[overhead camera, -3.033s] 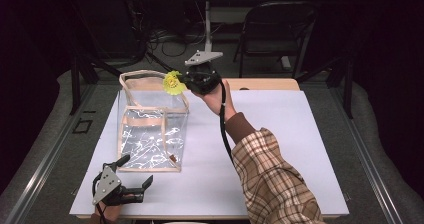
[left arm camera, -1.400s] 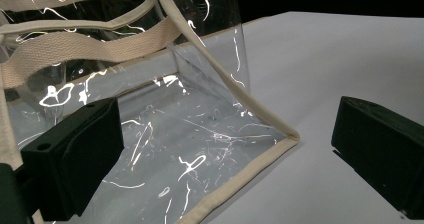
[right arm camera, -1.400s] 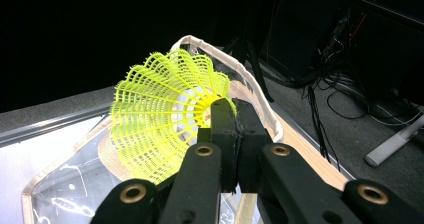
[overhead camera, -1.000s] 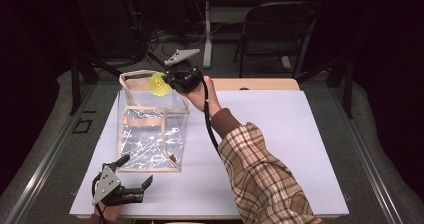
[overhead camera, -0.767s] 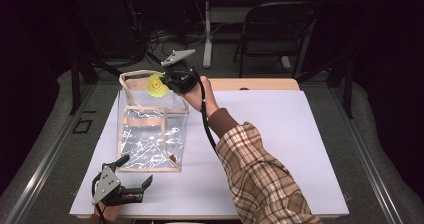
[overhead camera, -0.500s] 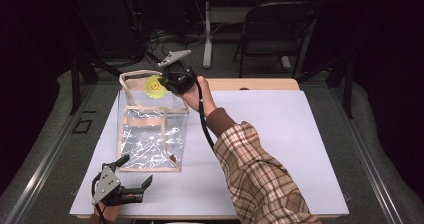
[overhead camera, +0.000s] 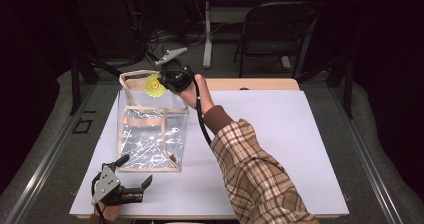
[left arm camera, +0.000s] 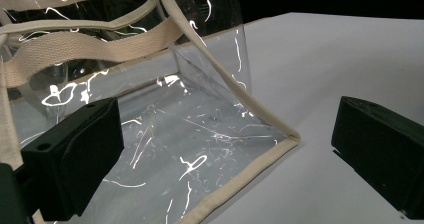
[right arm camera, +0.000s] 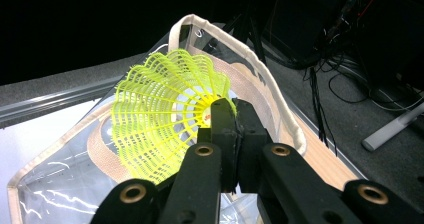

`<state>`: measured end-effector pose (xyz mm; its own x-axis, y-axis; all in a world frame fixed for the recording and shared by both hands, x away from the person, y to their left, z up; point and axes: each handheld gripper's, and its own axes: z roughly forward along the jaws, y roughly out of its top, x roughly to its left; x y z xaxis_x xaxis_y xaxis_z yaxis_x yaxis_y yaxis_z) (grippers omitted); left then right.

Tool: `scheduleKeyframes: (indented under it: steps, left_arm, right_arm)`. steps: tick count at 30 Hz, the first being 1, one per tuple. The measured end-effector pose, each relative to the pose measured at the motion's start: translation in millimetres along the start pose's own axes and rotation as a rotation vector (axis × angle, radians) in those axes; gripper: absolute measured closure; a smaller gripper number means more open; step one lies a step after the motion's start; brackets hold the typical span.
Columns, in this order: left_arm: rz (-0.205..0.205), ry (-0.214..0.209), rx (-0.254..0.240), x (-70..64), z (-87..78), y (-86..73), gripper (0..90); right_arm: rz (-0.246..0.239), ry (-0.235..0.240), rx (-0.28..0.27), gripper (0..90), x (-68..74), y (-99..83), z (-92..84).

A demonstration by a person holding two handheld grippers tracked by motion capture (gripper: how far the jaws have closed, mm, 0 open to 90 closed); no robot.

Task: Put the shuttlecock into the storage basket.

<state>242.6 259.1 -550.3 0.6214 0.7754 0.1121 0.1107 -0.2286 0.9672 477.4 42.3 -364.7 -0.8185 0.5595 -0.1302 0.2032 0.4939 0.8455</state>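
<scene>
A clear plastic bag with cream trim and straps stands upright on the white table, its top open. My right gripper hovers over the bag's far rim, shut on a yellow shuttlecock. In the right gripper view the jaws pinch the shuttlecock at its cork end, with the skirt fanning out above the bag's opening. My left gripper rests low near the table's front left edge, open. Between its jaws there is nothing, and the bag's bottom front corner lies just ahead.
The white tabletop stretches wide to the right of the bag. A wooden strip runs along its far edge. Behind the table stand a dark folding chair and a desk leg, with cables on the floor.
My right gripper has carried the shuttlecock leftward, from beside the bag's far right corner to over its opening. The left gripper and the bag have stayed put.
</scene>
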Motion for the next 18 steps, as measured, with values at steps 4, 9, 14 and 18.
scheduleKeyframes:
  steps: [4,9,14,18]
  left_arm:
    - [0.0,0.001,0.001,0.1,-0.2,-0.1,0.0]
    - [0.002,-0.003,0.003,0.0,-0.1,-0.1,0.0]
    - [0.001,-0.004,0.002,0.1,-0.1,-0.1,0.0]
    - [0.0,-0.002,0.001,0.0,-0.3,0.0,0.0]
  right_arm:
    - [-0.003,-0.005,0.015,89.6,-0.3,-0.8,4.5]
    - [-0.006,-0.01,0.03,89.6,-0.8,-1.2,9.1]
    - [-0.002,-0.015,0.045,89.6,-1.4,-1.7,13.5]
    - [-0.004,-0.021,0.059,89.6,-0.6,-1.1,17.1]
